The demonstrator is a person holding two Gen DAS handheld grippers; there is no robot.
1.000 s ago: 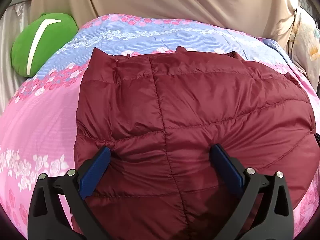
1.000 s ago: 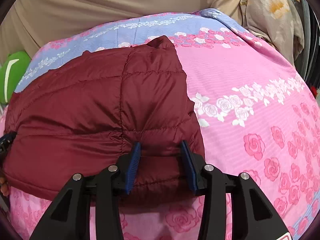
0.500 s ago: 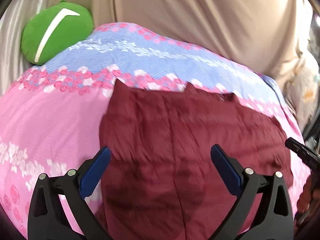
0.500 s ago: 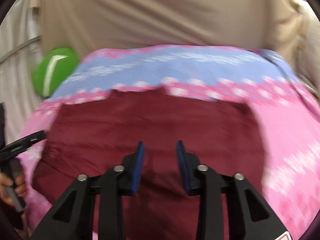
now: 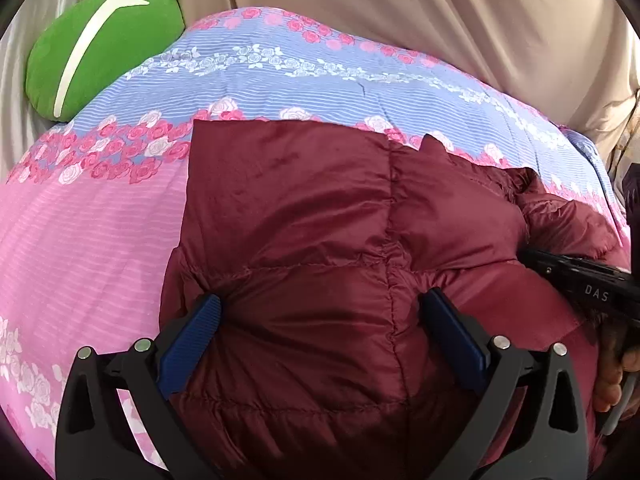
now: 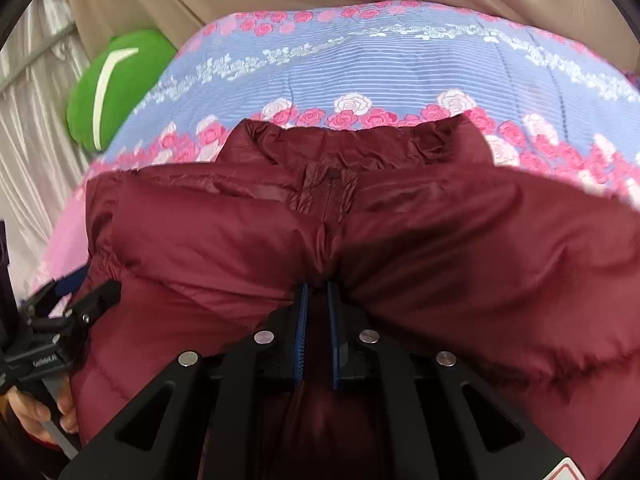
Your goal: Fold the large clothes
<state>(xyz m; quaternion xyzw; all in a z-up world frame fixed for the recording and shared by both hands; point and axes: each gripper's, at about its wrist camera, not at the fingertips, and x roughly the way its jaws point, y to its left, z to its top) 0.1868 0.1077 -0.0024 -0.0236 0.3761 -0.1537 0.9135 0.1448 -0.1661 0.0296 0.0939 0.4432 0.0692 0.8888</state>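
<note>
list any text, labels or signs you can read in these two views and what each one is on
"DAS" in pale letters on the black body of the right gripper, seen at the right edge of the left wrist view.
Small pale lettering on the left gripper, low at the left of the right wrist view: too blurred to read.
Red-bordered sticker on the right gripper's frame: cut off, nothing readable.
Maroon puffer jacket, floral quilt: no text.

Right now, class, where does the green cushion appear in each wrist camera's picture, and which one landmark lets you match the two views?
Left wrist view: the green cushion sits at the upper left, beyond the floral bedspread.
Right wrist view: the green cushion lies at the left edge, above the middle, beside the bedspread's blue band.
Shared landmark: the maroon puffer jacket fills the lower centre of both.
</note>
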